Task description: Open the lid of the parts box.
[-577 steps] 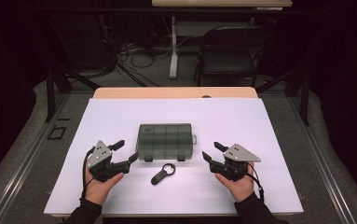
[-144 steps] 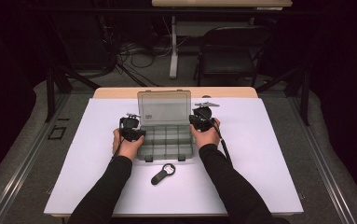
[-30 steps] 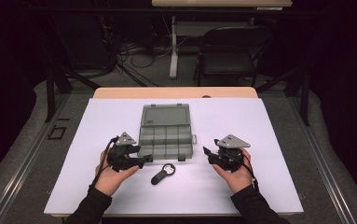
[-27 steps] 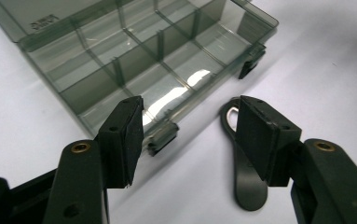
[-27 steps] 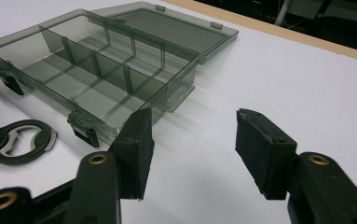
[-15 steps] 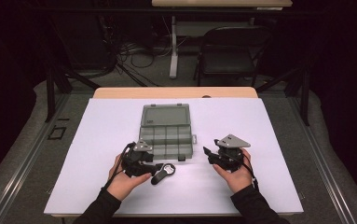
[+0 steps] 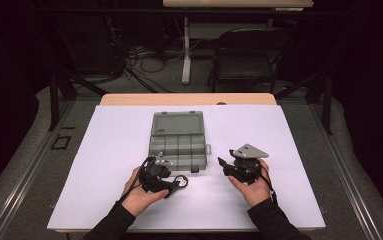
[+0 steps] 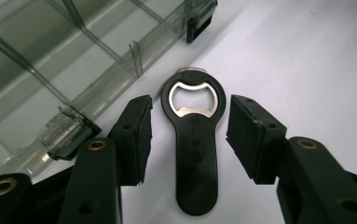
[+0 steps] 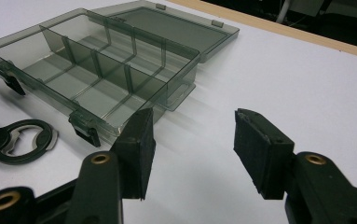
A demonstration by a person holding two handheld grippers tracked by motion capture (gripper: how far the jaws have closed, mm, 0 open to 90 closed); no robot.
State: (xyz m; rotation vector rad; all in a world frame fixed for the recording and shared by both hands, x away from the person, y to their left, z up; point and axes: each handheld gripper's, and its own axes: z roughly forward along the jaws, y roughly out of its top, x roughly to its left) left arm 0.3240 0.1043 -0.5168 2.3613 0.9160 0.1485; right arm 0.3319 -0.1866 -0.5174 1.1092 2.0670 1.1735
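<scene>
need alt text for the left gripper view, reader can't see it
The left tongs stand open around a black bottle opener lying flat on the white table, one jaw on each side of its handle, not touching it. A clear compartment box lies open at upper left.

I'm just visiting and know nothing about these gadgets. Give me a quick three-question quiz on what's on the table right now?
1. True or false: the left gripper has its jaws open on either side of the bottle opener.
2. The organizer box is: A) closed, B) open with its lid laid back, C) upside down.
3. What does the right gripper hold?

Key: 1 true. 2 B. 3 nothing; its jaws stand open above the white table.
</scene>
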